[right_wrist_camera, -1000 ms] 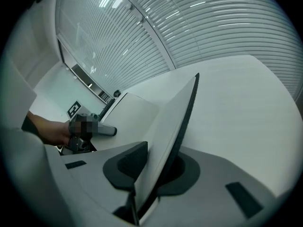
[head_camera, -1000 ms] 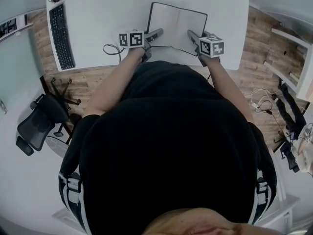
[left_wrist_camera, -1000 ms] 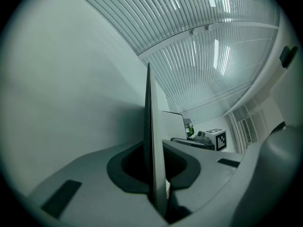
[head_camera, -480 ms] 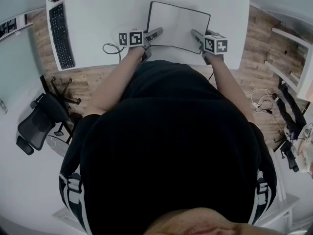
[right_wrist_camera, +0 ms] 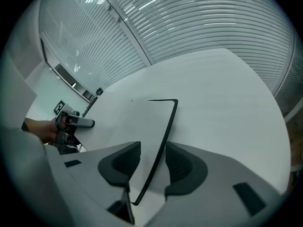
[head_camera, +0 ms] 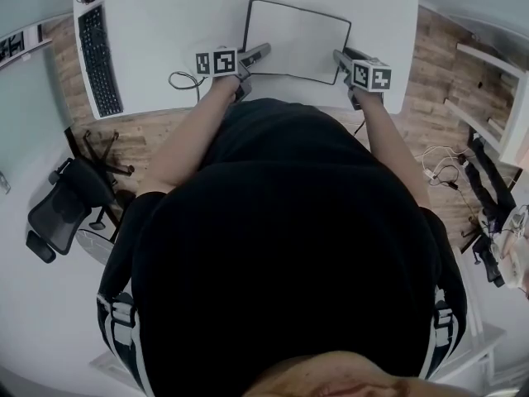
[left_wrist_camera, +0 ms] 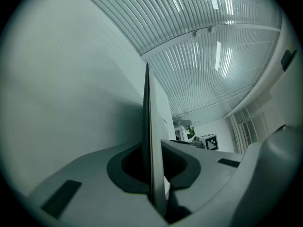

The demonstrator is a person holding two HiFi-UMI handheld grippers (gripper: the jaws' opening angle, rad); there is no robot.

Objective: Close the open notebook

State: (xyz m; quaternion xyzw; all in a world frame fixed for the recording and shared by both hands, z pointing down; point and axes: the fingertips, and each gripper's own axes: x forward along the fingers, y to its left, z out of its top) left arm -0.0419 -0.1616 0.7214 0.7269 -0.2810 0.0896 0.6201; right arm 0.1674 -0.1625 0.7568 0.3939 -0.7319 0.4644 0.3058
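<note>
**Left claw pinching, right claw wide: folding the notebook shut**

Head view: the notebook lay open and flat, pages up, near the front edge of the white table. The left claw reached in at its near left corner and the right claw at its near right corner. A keyboard and a looped cable lay well off to the left, clear of the work.

Left gripper view: the left claw was almost closed. Its jaws were clamped on a thin edge of the notebook, which ran straight up between them.

Right gripper view: the right claw had just been opening and stood at its widest. The dark right-hand edge of the notebook passed between the jaws, and neither pad seemed to press on it, so this claw held nothing.

Judged from this, the fold had not yet begun, and only the left side was in a grip. The step would go best if one claw carried its cover up and over in an arc about the spine, not dragged across the table. The pinch should stay shallow at the edge and take the whole cover, not a loose page. The other claw should either steady the far half from sliding or draw clear before the cover came down. The smooth table made slipping the likeliest trouble.
</note>
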